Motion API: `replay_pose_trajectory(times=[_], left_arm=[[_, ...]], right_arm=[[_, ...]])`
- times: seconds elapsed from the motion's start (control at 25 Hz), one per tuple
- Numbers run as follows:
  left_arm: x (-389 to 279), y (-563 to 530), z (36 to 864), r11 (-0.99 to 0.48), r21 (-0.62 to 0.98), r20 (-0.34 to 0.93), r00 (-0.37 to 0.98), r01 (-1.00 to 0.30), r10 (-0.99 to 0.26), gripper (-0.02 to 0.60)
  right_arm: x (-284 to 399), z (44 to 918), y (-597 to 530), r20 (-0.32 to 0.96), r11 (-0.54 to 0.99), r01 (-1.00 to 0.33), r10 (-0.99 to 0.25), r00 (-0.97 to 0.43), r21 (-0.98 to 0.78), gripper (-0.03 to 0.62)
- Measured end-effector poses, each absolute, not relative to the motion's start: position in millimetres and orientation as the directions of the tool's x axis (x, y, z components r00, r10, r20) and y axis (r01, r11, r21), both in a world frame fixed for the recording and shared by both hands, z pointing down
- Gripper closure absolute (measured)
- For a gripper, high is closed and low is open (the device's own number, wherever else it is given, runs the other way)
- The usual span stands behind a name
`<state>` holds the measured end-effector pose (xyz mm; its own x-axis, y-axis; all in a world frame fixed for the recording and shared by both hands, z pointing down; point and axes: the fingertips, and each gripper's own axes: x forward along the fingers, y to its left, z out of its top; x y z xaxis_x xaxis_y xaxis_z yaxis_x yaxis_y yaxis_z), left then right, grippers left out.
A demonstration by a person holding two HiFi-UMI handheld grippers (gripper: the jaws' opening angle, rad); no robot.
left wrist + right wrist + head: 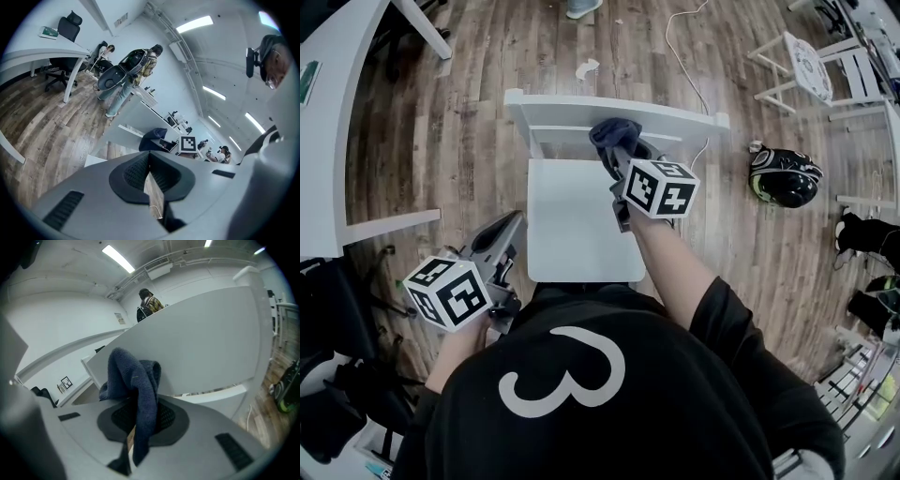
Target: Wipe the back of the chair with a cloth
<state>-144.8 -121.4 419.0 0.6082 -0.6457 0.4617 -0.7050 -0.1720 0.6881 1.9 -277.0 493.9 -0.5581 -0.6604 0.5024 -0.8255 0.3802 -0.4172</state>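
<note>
- My right tool is clamped on the dark blue cloth. The cloth's bunched end sticks out past the jaws, so fabric rather than plastic meets the chair.
- The cloth lies against the white backrest near the middle of its top rail, which I judge a sensible spot to wipe along from.
- My left tool is closed on nothing and hangs low beside the seat, out of the way.

Chair mid-frame with its back rail toward the top, cloth on that rail in the right hand-held gripper, left hand-held gripper lower left beside the seat, helmet on the floor at right, worktop along the left edge.
</note>
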Motion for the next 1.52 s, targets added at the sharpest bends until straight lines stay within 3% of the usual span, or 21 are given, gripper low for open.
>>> replay_pose_trajectory(times=[0.4, 0.88, 1.2, 1.52], left_arm=[[-86.1, -119.8, 419.0, -0.21, 0.702, 0.451, 0.653, -0.681, -0.609, 0.568], [-63.5, -108.1, 422.8, -0.216, 0.701, 0.46, 0.663, -0.679, -0.591, 0.568], [-78.9, -110.4, 422.1, -0.213, 0.705, 0.455, 0.662, -0.677, -0.596, 0.568], [-115.0, -120.5, 423.1, -0.202, 0.704, 0.458, 0.652, -0.681, -0.604, 0.568]], right_arm=[[93.2, 494.1, -278.6, 0.525, 0.306, -0.875, -0.708, -0.472, -0.375, 0.543], [147.8, 499.5, -280.6, 0.535, 0.254, -0.908, -0.742, -0.403, -0.332, 0.543], [129.6, 495.2, -264.7, 0.528, 0.272, -0.896, -0.732, -0.43, -0.351, 0.543], [42.5, 495.8, -247.3, 0.506, 0.389, -0.829, -0.66, -0.555, -0.403, 0.543]])
